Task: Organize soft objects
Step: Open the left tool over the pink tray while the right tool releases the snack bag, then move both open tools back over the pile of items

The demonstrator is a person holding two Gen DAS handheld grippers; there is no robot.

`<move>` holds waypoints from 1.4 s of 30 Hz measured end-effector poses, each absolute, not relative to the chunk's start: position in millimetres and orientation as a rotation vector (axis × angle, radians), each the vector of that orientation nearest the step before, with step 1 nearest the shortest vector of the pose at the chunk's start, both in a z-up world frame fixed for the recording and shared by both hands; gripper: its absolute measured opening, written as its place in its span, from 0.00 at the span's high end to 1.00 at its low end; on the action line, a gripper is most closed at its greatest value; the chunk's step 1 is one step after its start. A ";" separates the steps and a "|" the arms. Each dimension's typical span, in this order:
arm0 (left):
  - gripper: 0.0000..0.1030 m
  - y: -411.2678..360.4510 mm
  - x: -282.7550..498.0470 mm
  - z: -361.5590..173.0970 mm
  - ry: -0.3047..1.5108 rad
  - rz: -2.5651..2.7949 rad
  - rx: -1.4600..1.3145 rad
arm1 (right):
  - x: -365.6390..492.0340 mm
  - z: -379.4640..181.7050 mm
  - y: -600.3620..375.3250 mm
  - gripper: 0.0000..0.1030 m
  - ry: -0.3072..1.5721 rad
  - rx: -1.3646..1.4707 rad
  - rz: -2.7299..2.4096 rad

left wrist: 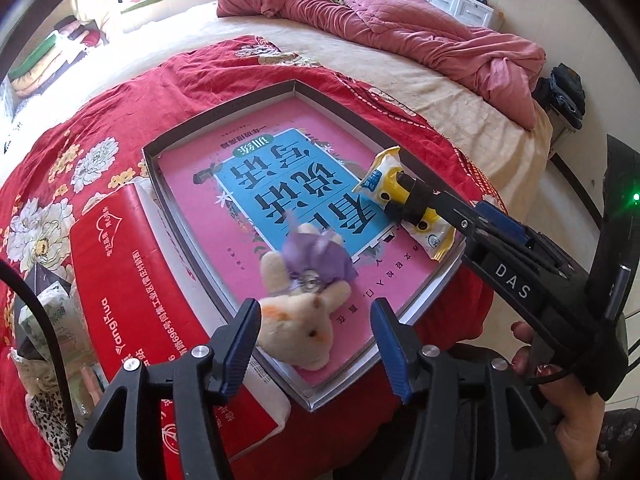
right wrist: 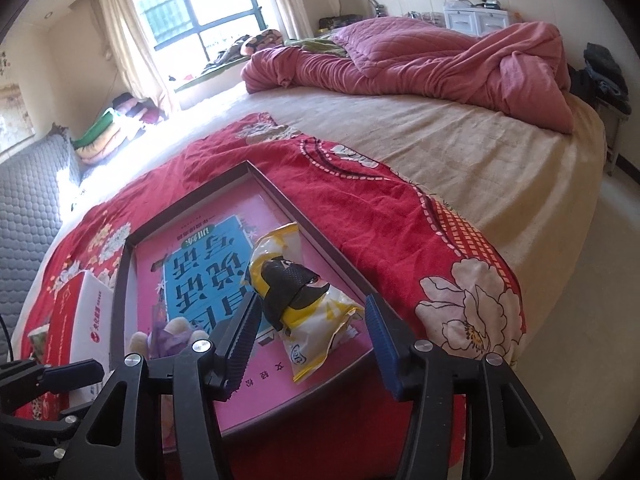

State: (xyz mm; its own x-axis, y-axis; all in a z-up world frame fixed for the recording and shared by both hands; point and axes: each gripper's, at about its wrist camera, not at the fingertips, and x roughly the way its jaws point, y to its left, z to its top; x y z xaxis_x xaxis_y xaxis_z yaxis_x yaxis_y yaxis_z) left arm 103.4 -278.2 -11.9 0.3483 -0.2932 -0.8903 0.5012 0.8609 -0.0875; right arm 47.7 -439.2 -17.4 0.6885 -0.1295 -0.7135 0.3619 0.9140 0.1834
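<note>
A shallow dark-rimmed box (left wrist: pixel 224 108) lies on a red floral cloth (left wrist: pixel 100 120) on the bed, with a pink and blue book (left wrist: pixel 280 184) flat inside it. A cream plush rabbit (left wrist: pixel 304 332) in a purple dress lies at the box's near edge. It sits between the fingers of my left gripper (left wrist: pixel 314 314), which is open, with a gap on the right side. A yellow and white snack packet (right wrist: pixel 316 336) with a black middle lies in the box's right part (left wrist: pixel 384 176). My right gripper (right wrist: pixel 312 314) is open around it.
A red and white carton (left wrist: pixel 132 280) lies against the box's left side, with a green-printed tissue pack (left wrist: pixel 52 312) beyond it. A crumpled pink quilt (left wrist: pixel 400 28) covers the far end of the bed. A hand (left wrist: pixel 568 408) holds the right gripper's handle. Beige sheet (right wrist: pixel 480 152) stretches to the right.
</note>
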 end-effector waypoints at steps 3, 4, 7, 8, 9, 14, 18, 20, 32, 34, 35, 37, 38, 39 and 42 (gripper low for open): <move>0.38 -274.8 100.1 -5.2 1.076 -0.509 0.218 | 46.8 -15.5 -437.9 0.45 0.754 0.315 -0.280; 0.37 -273.8 98.7 -3.0 1.069 -0.511 0.218 | 46.7 -15.3 -437.6 0.45 0.752 0.314 -0.280; 0.35 -269.8 94.6 3.6 1.051 -0.514 0.204 | 47.6 -14.5 -435.5 0.45 0.750 0.300 -0.282; 0.35 -268.3 92.4 5.5 1.046 -0.516 0.196 | 47.7 -14.3 -434.8 0.45 0.750 0.295 -0.284; 0.35 -267.0 90.3 7.1 1.043 -0.516 0.191 | 47.1 -14.1 -433.9 0.44 0.749 0.290 -0.285; 0.33 -260.5 80.2 17.2 1.014 -0.511 0.188 | 46.5 -11.5 -430.0 0.32 0.738 0.266 -0.291; 0.32 -252.5 75.3 24.8 0.991 -0.499 0.181 | 44.8 -5.9 -425.9 0.29 0.720 0.242 -0.306; 0.32 -248.0 74.6 27.6 0.984 -0.487 0.174 | 43.4 -2.8 -423.8 0.28 0.713 0.233 -0.312; 0.30 -214.9 65.1 41.1 0.946 -0.450 0.123 | 23.6 35.1 -395.1 0.25 0.585 0.193 -0.316; 0.30 -208.6 62.1 43.4 0.938 -0.441 0.121 | 18.7 41.7 -389.5 0.25 0.555 0.179 -0.314; 0.30 -204.2 60.2 44.4 0.934 -0.437 0.117 | 17.4 45.4 -387.0 0.25 0.545 0.176 -0.314; 0.30 -197.1 57.2 46.0 0.928 -0.430 0.105 | 14.8 52.2 -382.9 0.25 0.524 0.179 -0.303; 0.30 -193.4 55.8 46.7 0.928 -0.429 0.096 | 13.5 55.1 -380.1 0.25 0.516 0.178 -0.299; 0.30 -189.8 54.6 47.2 0.928 -0.426 0.090 | 12.7 57.0 -377.4 0.25 0.511 0.174 -0.293; 0.30 -180.9 53.2 48.1 0.930 -0.417 0.076 | 12.8 60.3 -368.0 0.25 0.519 0.165 -0.275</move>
State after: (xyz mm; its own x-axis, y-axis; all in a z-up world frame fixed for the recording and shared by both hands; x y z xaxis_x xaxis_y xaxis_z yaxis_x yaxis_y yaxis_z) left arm 53.2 -180.9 48.1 0.5245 -0.3154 -0.7908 0.3800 0.9179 -0.1140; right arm 12.8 -368.0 60.3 0.8329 -0.2163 -0.5094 0.2994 0.9503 0.0860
